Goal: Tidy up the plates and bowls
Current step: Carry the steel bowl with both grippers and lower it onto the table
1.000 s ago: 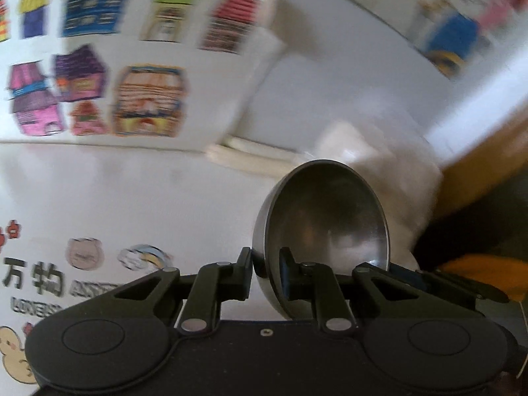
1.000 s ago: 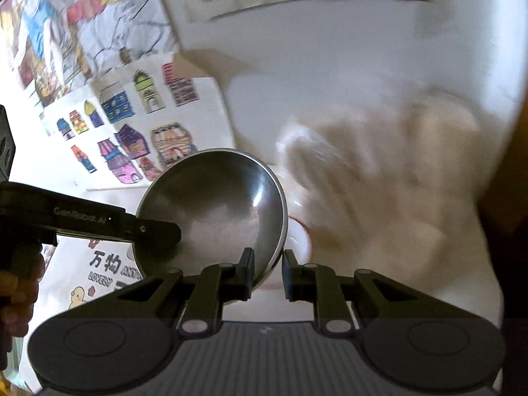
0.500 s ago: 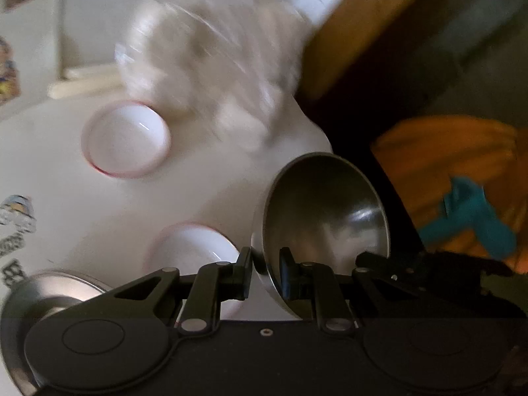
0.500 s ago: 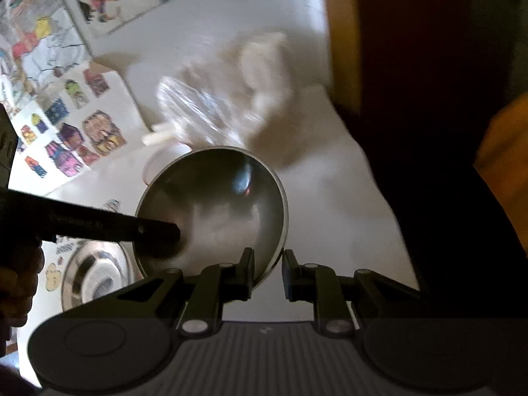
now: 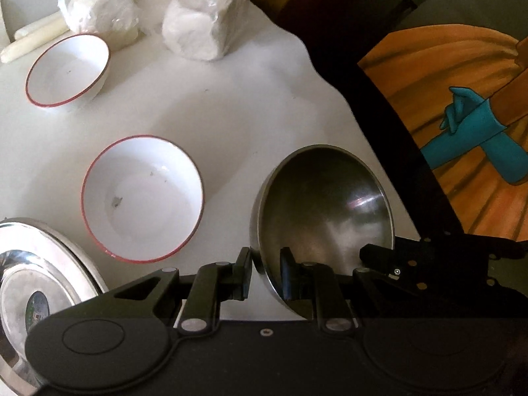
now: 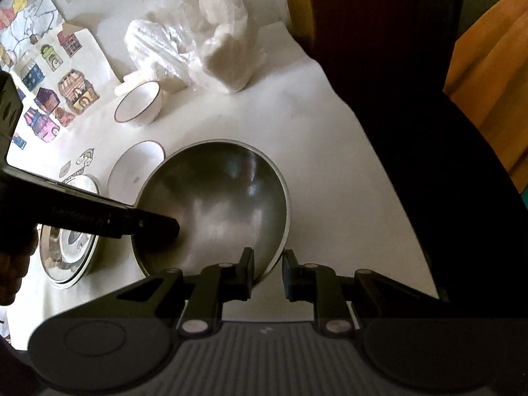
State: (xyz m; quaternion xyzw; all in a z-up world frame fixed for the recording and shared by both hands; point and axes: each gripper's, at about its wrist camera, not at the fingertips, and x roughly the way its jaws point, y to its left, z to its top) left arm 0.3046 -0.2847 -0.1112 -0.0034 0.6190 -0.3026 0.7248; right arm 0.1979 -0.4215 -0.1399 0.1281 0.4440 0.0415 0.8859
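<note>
A steel bowl hangs tilted just above the white table, near its right edge. My left gripper is shut on the bowl's rim. Opposite it, my right gripper is shut on the other side of the same steel bowl. The left gripper's finger reaches over the rim in the right wrist view. Two white bowls with red rims stand on the table: a near one and a far one. A steel plate lies at the lower left.
A clear plastic bag of white rounds sits at the back, with pale sticks beside it. Sticker sheets cover the left. The table edge drops to dark floor, with an orange picture beyond.
Both grippers have carried the steel bowl to the right and downward, from the sticker sheets to the table's right edge. Both grips on the rim are unchanged.
</note>
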